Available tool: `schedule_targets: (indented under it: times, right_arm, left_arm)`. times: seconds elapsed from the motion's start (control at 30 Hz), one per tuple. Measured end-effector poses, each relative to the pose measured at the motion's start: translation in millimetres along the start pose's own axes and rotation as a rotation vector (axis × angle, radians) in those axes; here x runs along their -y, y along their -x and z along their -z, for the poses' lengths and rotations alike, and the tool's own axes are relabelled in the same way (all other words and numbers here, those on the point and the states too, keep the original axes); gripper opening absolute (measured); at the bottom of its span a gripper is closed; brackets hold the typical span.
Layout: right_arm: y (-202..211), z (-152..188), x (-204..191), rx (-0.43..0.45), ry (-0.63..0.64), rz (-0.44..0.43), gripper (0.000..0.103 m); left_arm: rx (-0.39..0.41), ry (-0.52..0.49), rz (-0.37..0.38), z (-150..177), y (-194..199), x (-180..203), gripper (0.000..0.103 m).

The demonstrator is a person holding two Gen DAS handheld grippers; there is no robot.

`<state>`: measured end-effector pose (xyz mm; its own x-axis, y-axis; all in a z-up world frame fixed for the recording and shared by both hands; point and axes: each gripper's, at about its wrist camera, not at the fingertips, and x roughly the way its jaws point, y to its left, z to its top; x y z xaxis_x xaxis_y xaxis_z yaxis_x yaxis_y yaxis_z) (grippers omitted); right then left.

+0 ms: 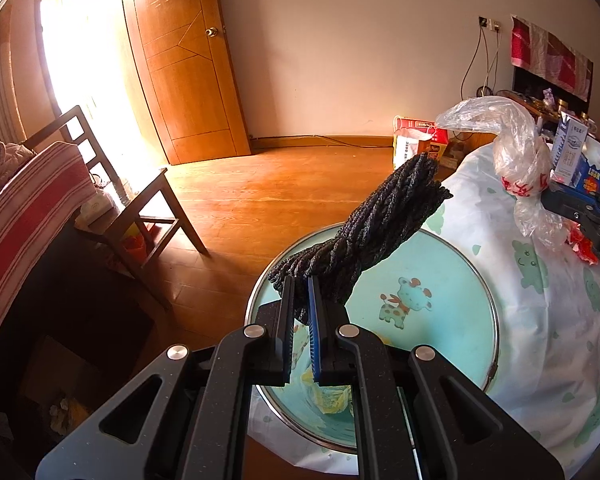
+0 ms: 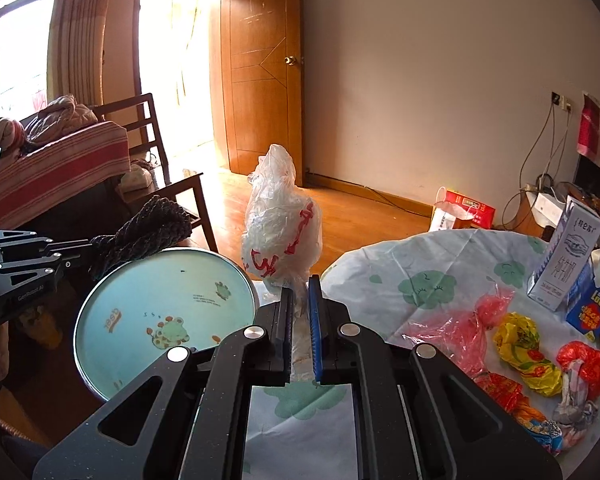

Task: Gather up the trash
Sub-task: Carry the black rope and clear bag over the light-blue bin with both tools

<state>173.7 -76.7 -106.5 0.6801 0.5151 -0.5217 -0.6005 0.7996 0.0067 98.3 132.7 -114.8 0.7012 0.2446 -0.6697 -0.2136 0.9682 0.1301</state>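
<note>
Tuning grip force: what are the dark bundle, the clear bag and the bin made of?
Dark bundle: looks like twisted yarn or rope, matte, fuzzy strands. Clear bag: thin plastic film, glossy and crinkled, red print. Bin: shiny rim suggests metal; printed light-blue lining is probably plastic, uncertain.

Ahead of the gripper, a panelled orange-brown wooden door point(image 2: 262, 76) stands open beside a glaring sunlit doorway point(image 2: 176, 68). Plain cream walls point(image 2: 420, 80) meet a glossy wooden plank floor point(image 1: 260, 196). To the left, a dark wooden slatted chair point(image 1: 140, 208) and red-and-white striped cloth point(image 1: 24, 216)
</note>
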Motion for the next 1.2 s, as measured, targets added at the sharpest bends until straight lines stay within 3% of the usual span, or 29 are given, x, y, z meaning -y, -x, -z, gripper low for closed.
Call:
schedule_targets:
  times: [1.2]
  right_arm:
    - [-16.9,10.2,-31.2,-0.043,0.165,-0.107,0.008]
  left_arm:
    - [-0.02,0.042,-0.044,9.4,-2.5,-11.8,0.006]
